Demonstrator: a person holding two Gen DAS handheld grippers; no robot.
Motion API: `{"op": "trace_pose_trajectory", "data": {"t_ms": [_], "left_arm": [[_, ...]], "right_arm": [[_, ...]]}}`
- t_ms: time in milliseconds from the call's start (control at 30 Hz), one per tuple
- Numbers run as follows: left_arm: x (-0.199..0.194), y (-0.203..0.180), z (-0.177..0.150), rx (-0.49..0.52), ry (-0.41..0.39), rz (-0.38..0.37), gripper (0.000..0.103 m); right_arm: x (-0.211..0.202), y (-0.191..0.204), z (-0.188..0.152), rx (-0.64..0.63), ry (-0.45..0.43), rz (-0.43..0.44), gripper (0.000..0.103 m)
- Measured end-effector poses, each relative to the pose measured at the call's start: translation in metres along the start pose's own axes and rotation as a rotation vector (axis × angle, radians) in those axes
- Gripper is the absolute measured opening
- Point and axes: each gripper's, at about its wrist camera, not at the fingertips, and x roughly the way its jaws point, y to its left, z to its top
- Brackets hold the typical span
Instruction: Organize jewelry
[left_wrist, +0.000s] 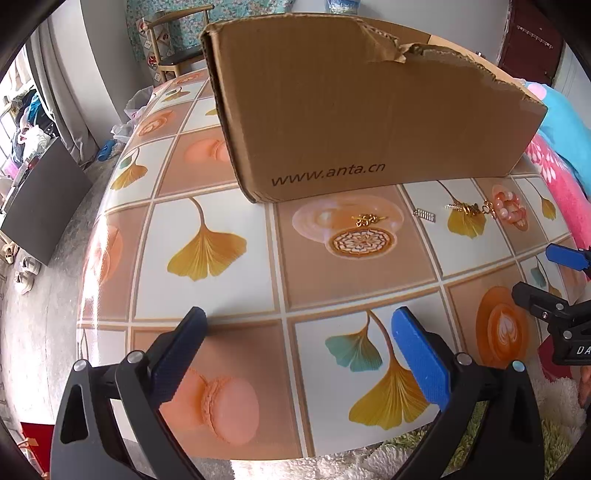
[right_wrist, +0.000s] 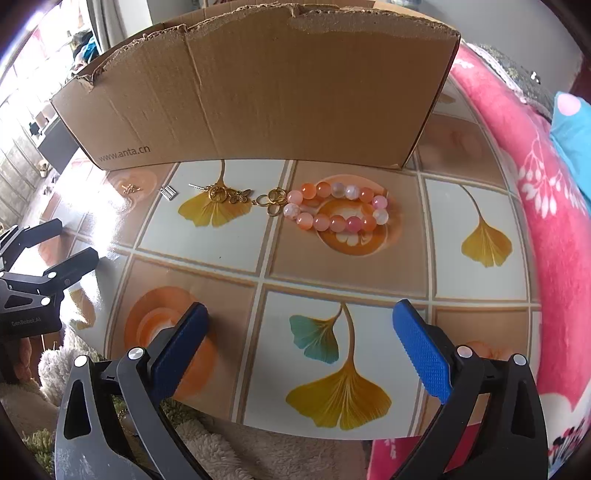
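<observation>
Bracelet: pink and orange round-bead bracelet (right_wrist: 338, 208) with gold rings, flat on the table near its far edge, just before the box.
Charms: gold butterfly charm piece (right_wrist: 221, 194), small silver clasp (right_wrist: 168, 192), small gold charm (right_wrist: 130, 189), in a row left of the bracelet.
Box: torn brown cardboard box (right_wrist: 258, 96), along the far edge.
Table: tiled ginkgo-leaf tablecloth (right_wrist: 369, 266).
Left gripper (left_wrist: 299, 358): fingers spread wide, empty, over the near edge.
Right gripper (right_wrist: 301, 354): fingers spread wide, empty, over the near edge.

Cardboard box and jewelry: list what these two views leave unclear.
- Box inside: hidden in both views by its near wall.
- Small gold charm: too small in left view, washed by glare in right.
- Silver piece: too small to identify.
- Right gripper: cut off by left view's edge.
</observation>
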Motion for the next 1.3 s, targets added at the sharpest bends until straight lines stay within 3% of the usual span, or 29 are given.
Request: {"op": "trace_pose_trajectory", "data": {"t_ms": [233,400,467,567,633,833,1000,1033,1200,1300], "left_arm": [[0.0,0.0,-0.001,-0.006,-0.007,0.002,0.099],[0.0,0.0,0.0,-0.006,-0.006,0.002,0.099],[0.0,0.0,0.0,-0.006,-0.007,0.002,0.099],[0.0,0.0,0.0,0.0,-0.008,-0.001,0.099],[0.0,0.0,0.0,0.004,-0.01,-0.003,0.099],[0.001,0.0,0.0,0.01,-0.017,-0.007,0.099],[0.0,0.0,-0.001,0.01,-0.022,-0.007,0.099],[0.001,0.0,-0.001,0.011,-0.022,-0.007,0.099],[0.0,0.0,-0.001,0.01,-0.022,-0.006,0.099],[0.0,0.0,-0.001,0.01,-0.023,-0.006,0.099]], "right_arm": [[-0.011,-0.017,0.001,0.045,0.002,0.054,0.095],[-0.036,-0.042,0.003,0.158,-0.086,0.212,0.095],[-0.044,-0.05,0.005,0.17,-0.129,0.227,0.094],[-0.049,-0.062,0.009,0.17,-0.155,0.177,0.079],[-0.046,-0.069,0.012,0.184,-0.147,0.156,0.062],[-0.023,-0.08,0.034,0.191,-0.091,0.112,0.033],[-0.007,-0.072,0.041,0.166,-0.066,0.089,0.021],[-0.006,-0.071,0.042,0.154,-0.06,0.076,0.012],[-0.008,-0.069,0.036,0.138,-0.069,0.055,0.007],[-0.02,-0.077,0.033,0.181,-0.108,0.103,0.007]]}}
